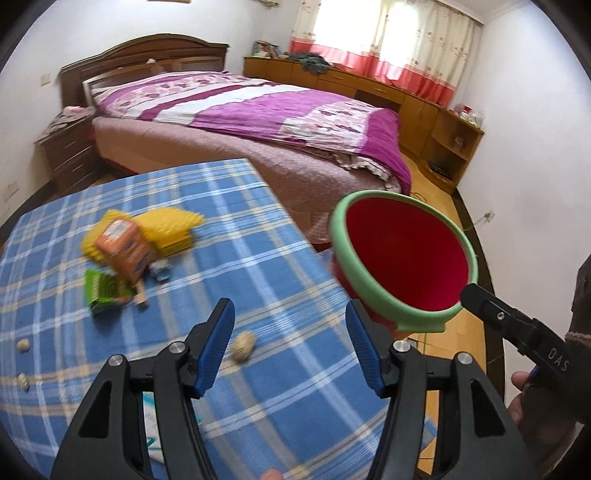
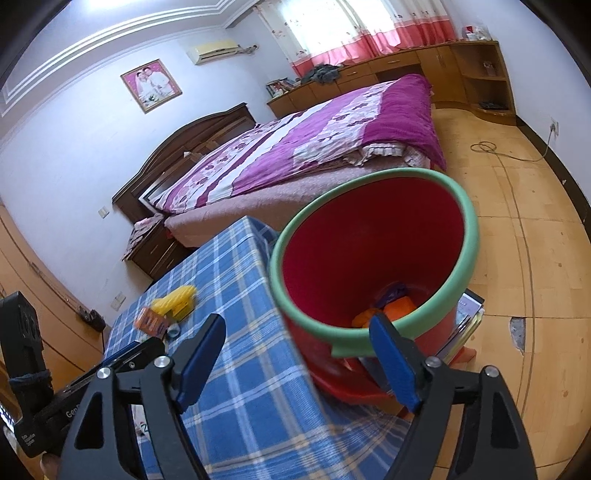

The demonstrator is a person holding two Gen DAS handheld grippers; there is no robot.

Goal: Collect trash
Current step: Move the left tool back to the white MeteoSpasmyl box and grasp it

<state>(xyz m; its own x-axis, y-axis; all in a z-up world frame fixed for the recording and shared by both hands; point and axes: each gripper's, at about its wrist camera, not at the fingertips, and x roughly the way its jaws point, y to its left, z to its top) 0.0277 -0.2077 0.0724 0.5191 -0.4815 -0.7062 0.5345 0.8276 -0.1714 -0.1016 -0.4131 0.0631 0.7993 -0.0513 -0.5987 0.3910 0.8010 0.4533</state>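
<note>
Your left gripper [image 1: 291,347] hangs over a table draped in a blue plaid cloth [image 1: 236,258], its blue-padded jaws standing apart with nothing between them. Just below and between the pads, a small tan shell-like scrap [image 1: 243,345] lies on the cloth; what it is exactly cannot be told. Further along the table sits a blurred cluster of litter: an orange carton [image 1: 123,249] tipped against a yellow ribbed plastic piece [image 1: 168,225], a green wrapper [image 1: 105,291] beside them, and a small blue item [image 1: 160,273] at the carton's foot. Two more small shell-like bits [image 1: 23,345] rest near the cloth's left edge.

Your right gripper [image 2: 299,358] is likewise spread wide and empty, pointed at a red bin with a pale green rim [image 2: 369,266] that stands just beside the table's corner, off the cloth. Its right pad [image 2: 391,358] overlaps the near rim in the view; contact cannot be confirmed. Inside the bin, at the bottom, lie an orange wrapper [image 2: 395,308] and something purple [image 2: 393,291]. The bin seems to rest on a red stool [image 2: 343,384] with stacked books [image 2: 465,317] behind it.

Beyond, a bed with a purple patterned quilt [image 1: 258,107] fills the room under a curtained window [image 1: 373,33].
</note>
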